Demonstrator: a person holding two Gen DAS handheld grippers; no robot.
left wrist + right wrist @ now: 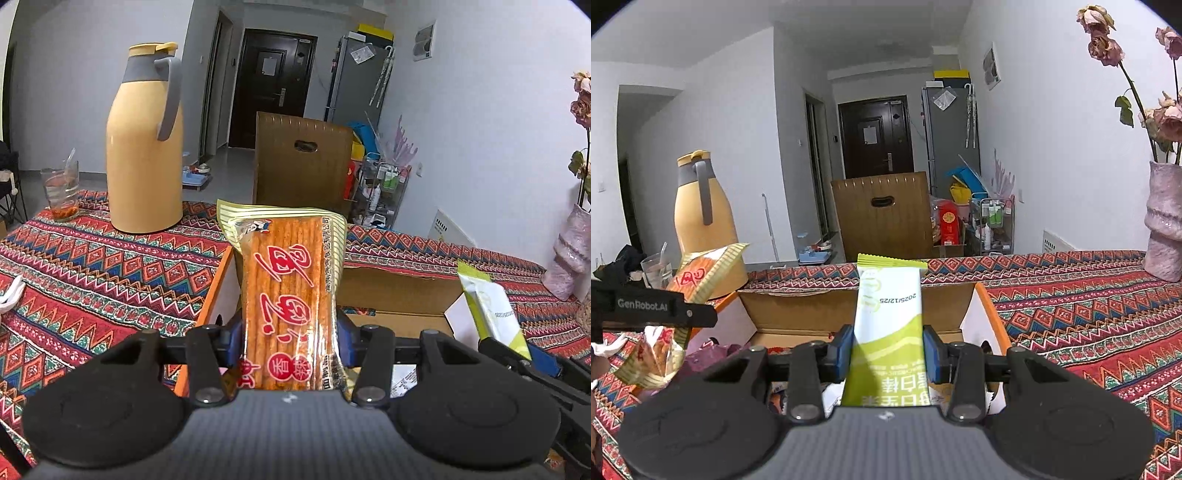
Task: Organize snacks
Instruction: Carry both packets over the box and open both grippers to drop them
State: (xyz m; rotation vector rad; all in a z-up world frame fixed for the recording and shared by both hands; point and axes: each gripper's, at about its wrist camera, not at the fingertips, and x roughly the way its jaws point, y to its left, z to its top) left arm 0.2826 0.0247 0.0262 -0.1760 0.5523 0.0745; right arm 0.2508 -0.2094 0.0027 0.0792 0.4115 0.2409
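My left gripper is shut on an orange spicy-stick snack packet with red characters, held upright above the open cardboard box. My right gripper is shut on a green and white snack bar packet, which also stands upright over the same box. The green packet shows at the right of the left wrist view. The orange packet and the left gripper's arm show at the left of the right wrist view. Some wrapped snacks lie inside the box.
A yellow thermos jug and a glass with a spoon stand on the patterned tablecloth at the left. A pink vase with dried roses stands at the far right. A brown chair back rises behind the table.
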